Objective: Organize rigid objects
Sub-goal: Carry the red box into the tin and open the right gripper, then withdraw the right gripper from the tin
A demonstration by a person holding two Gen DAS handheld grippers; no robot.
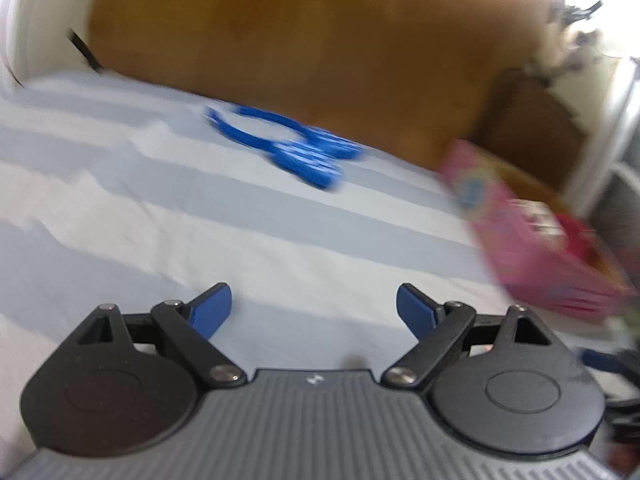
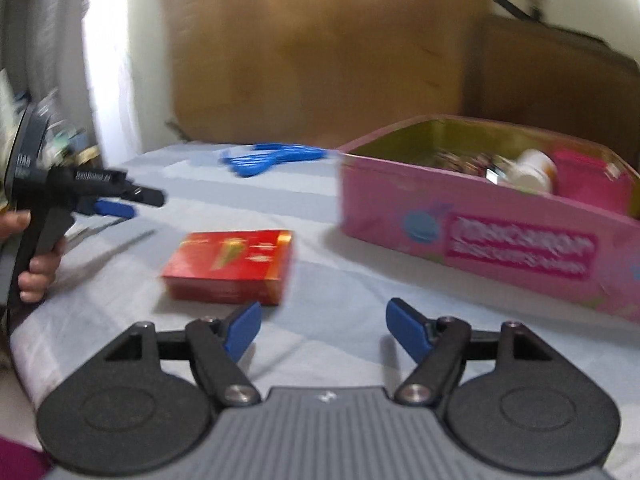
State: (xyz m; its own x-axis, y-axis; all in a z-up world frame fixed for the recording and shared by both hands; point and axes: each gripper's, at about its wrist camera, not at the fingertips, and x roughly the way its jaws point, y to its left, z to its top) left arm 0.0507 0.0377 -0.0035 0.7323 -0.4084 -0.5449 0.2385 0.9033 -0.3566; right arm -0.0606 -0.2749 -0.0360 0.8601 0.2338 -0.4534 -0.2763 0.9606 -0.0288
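A red flat box (image 2: 229, 266) lies on the pale blue striped cloth, just ahead and left of my right gripper (image 2: 322, 330), which stands open with nothing between its fingers. A pink tin (image 2: 472, 224) sits to the right, open-topped, holding a white bottle (image 2: 532, 170) and other small items. A blue plastic object (image 1: 294, 146) (image 2: 272, 157) lies farther back on the cloth. My left gripper (image 1: 314, 312) is open over bare cloth, with the pink tin (image 1: 532, 240) at its right. In the right wrist view the left gripper (image 2: 120, 202) shows at the far left, held by a hand.
A brown wooden headboard (image 1: 320, 40) rises behind the cloth. A brown cardboard box (image 2: 560, 80) stands behind the tin. Cluttered shelves sit at the far left of the right wrist view. Both views are motion-blurred.
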